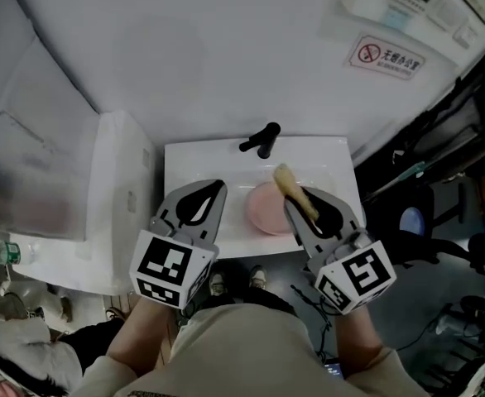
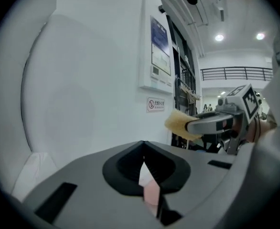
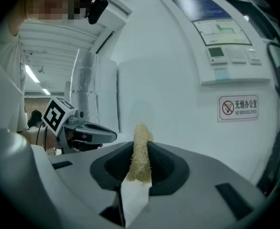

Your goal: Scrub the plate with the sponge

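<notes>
the sponge [image 1: 287,180] is clamped in the right gripper [image 1: 297,206]; the left gripper [image 1: 214,192] is closed empty. unheld in the sink [image 1: 329,152], the plate [image 1: 263,211] could be shoved when scrubbed.

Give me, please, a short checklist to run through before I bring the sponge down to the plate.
1. Grip on the sponge: ok. The right gripper is shut on it, with the sponge standing on edge between the jaws.
2. Place of the plate: ok. It lies in the sink, below the faucet.
3. Hold on the plate: not ok. The left gripper is shut and holds nothing.
4. Contact of sponge and plate: not ok. Both gripper views face the wall, so the sponge seems to be raised clear of the sink.
5. Water or soap on the sponge: cannot tell.
</notes>
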A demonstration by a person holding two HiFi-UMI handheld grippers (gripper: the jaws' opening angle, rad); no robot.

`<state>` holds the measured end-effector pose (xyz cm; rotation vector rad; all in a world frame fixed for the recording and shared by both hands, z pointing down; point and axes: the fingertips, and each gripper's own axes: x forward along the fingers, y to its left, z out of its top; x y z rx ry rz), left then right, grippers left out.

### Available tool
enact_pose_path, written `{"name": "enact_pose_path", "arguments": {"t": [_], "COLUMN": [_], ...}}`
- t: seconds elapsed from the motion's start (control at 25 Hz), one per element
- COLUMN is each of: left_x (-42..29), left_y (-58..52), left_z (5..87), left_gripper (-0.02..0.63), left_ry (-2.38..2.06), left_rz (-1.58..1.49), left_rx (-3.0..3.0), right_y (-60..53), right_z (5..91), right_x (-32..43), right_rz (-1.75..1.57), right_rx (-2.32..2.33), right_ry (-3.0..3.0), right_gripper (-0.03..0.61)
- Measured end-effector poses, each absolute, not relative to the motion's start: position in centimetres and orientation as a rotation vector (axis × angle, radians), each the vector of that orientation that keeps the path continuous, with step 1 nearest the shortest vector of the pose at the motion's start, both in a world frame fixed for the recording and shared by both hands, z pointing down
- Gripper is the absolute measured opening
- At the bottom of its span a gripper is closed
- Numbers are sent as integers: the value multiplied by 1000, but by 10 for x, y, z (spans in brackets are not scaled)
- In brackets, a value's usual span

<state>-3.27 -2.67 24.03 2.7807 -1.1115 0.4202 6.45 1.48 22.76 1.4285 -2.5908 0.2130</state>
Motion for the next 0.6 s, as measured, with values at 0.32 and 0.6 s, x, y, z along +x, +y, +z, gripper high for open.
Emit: {"name": "enact_pose_path", "arguments": {"t": [0.32,0.6], "left_x": [-45,-56], "left_y": [-8,1], "left_z": [195,181], "left_gripper": [5,5], "left_ry": [-1158,-1246], "left_rz": [231,220], "left_rx": [2865,2912], "right_y": [39,54], "right_z": [160,144], "right_x": [69,72], "right_rz": [35,-9], "right_rx": [1577,1597], "right_ry": [-2691,-2708], "right_gripper": [86,86]}}
